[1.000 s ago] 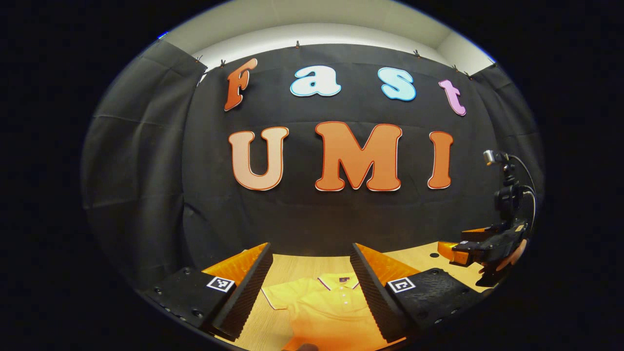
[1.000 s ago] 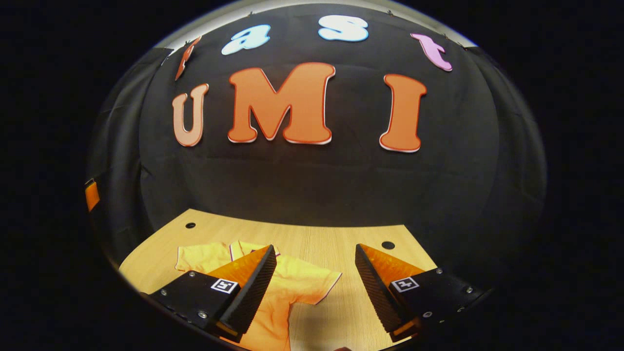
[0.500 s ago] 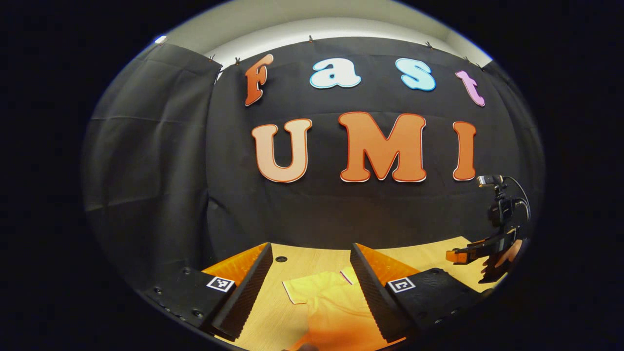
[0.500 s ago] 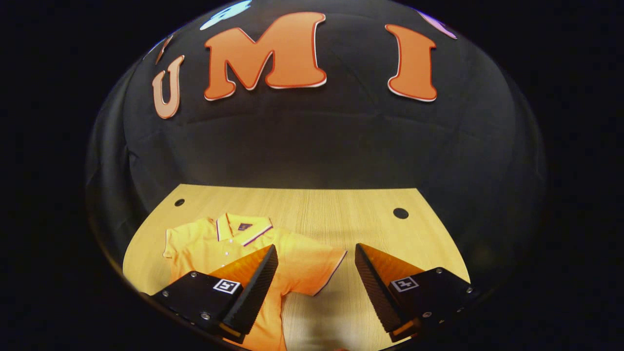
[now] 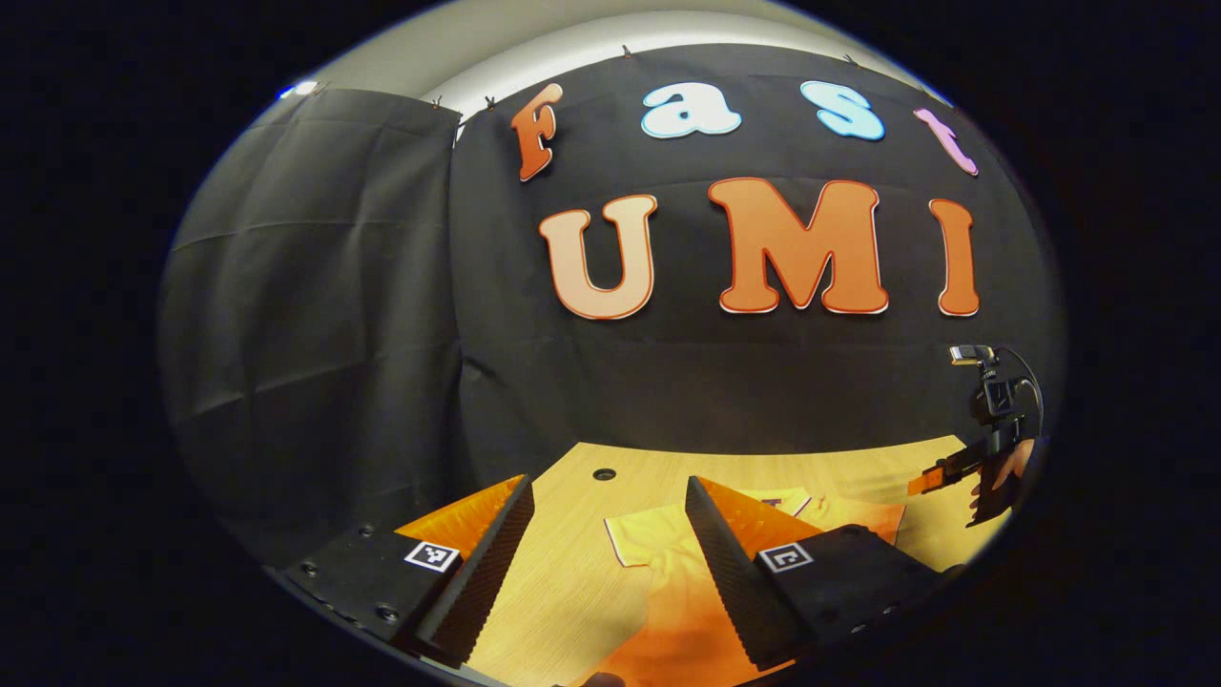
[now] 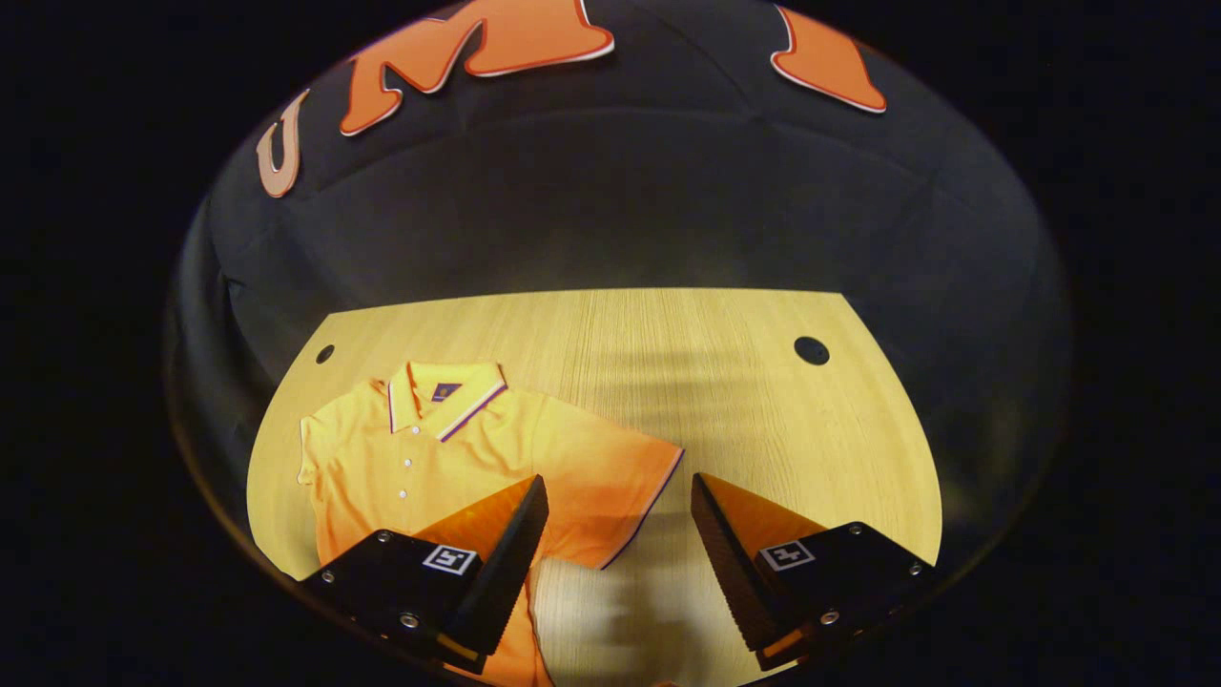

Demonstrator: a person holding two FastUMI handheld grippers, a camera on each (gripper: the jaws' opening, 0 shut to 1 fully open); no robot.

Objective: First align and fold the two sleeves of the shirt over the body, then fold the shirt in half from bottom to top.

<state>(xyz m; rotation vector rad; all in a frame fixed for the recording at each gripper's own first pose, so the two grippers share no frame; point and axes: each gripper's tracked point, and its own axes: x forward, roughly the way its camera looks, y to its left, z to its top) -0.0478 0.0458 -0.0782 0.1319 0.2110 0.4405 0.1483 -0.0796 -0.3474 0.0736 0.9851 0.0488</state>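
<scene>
A yellow polo shirt lies flat and face up on the wooden desk, collar toward the far edge by the black cloth wall, buttons running down the front. In the right gripper view the shirt sits toward the left part of the desk, with both short sleeves spread out to the sides — neither is folded over the body. The right hand-held gripper hangs above the desk with its fingers wide apart and nothing between them; one sleeve lies in and just beyond the gap, its trimmed hem pointing toward the far finger, and the near finger overlaps the shirt's body in the picture. Two round holes mark the far corners of the desk. In the left gripper view the left hand-held gripper is likewise spread open and empty above the desk, with the other sleeve seen between its fingers and the collar area partly hidden behind one finger. Farther off along the desk's right edge in that view, the right hand-held gripper appears small, held by a hand.
</scene>
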